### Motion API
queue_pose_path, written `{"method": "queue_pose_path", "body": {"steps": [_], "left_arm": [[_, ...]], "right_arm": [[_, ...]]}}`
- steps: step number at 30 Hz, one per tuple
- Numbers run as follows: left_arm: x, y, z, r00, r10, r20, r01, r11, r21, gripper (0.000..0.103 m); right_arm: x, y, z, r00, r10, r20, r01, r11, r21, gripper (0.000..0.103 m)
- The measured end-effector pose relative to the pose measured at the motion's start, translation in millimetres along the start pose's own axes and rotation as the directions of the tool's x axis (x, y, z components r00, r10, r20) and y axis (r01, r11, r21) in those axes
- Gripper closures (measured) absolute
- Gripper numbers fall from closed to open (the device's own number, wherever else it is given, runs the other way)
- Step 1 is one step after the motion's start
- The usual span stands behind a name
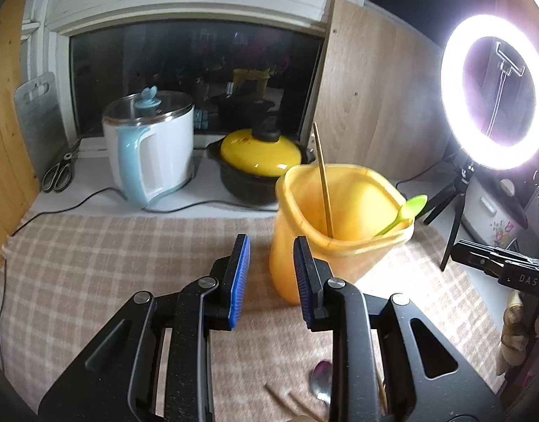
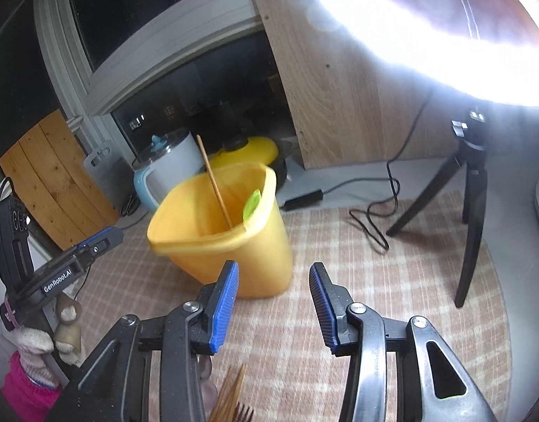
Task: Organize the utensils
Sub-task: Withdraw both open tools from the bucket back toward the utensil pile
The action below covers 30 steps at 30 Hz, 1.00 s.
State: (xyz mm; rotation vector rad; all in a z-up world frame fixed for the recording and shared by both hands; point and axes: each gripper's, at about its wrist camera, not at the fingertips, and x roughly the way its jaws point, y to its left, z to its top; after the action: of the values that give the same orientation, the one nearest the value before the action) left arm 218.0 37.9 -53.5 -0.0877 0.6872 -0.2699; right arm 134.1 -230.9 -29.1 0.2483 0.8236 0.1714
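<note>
A yellow plastic holder [image 1: 336, 225] stands on the checked cloth and also shows in the right wrist view [image 2: 227, 232]. It holds a wooden chopstick [image 1: 324, 183] and a green spoon [image 1: 406, 211]. My left gripper [image 1: 271, 277] is open and empty, just in front of the holder's left side. My right gripper [image 2: 274, 302] is open and empty, in front of the holder's right side. A metal spoon [image 1: 322, 383] and wooden chopsticks [image 1: 287, 401] lie on the cloth under the left gripper. Wooden utensil tips [image 2: 230, 397] show under the right gripper.
A white and blue kettle [image 1: 150, 147] and a black pot with a yellow lid [image 1: 259, 165] stand behind the holder. Scissors [image 1: 58, 172] lie at the far left. A ring light on a tripod [image 1: 494, 91] stands at the right, with a cable [image 2: 378, 211] on the cloth.
</note>
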Motion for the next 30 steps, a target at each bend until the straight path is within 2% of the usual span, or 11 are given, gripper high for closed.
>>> {"method": "queue_pose_path", "body": {"steps": [1,4,6,8,14,21,30], "left_arm": [[-3,1,-2,1.0,0.011,-0.004,-0.011,1.0,-0.002,0.078],[-14,2,-8,0.999,0.034,-0.014,-0.034,0.999,-0.003,0.078],[-21,2,-12,0.999,0.048,-0.018,-0.048,0.999,0.001,0.062],[-27,2,-16,0.998,0.06,-0.016,-0.06,0.998,0.005,0.058],[-43,-5,-25,0.996,0.082,-0.027,-0.082,0.997,0.012,0.058],[-55,-16,-31,0.993,0.111,-0.035,-0.11,0.993,0.034,0.058],[-70,-33,-37,0.985,0.172,-0.024,-0.171,0.985,0.034,0.058]], "right_arm": [[-1,0,-3,1.0,0.0,-0.006,0.0,1.0,-0.001,0.059],[-4,-1,-16,1.0,0.004,-0.02,-0.004,1.0,-0.004,0.048],[-6,-1,-24,0.999,0.007,-0.033,-0.007,1.0,-0.007,0.044],[-5,-1,-33,0.998,0.007,-0.055,-0.008,1.0,-0.013,0.042],[-1,-4,-56,0.993,0.034,-0.116,-0.034,0.999,0.005,0.03],[-3,-5,-73,0.986,0.039,-0.161,-0.039,0.999,0.003,0.028],[-8,-8,-77,0.98,0.066,-0.186,-0.071,0.997,-0.017,0.027]]}}
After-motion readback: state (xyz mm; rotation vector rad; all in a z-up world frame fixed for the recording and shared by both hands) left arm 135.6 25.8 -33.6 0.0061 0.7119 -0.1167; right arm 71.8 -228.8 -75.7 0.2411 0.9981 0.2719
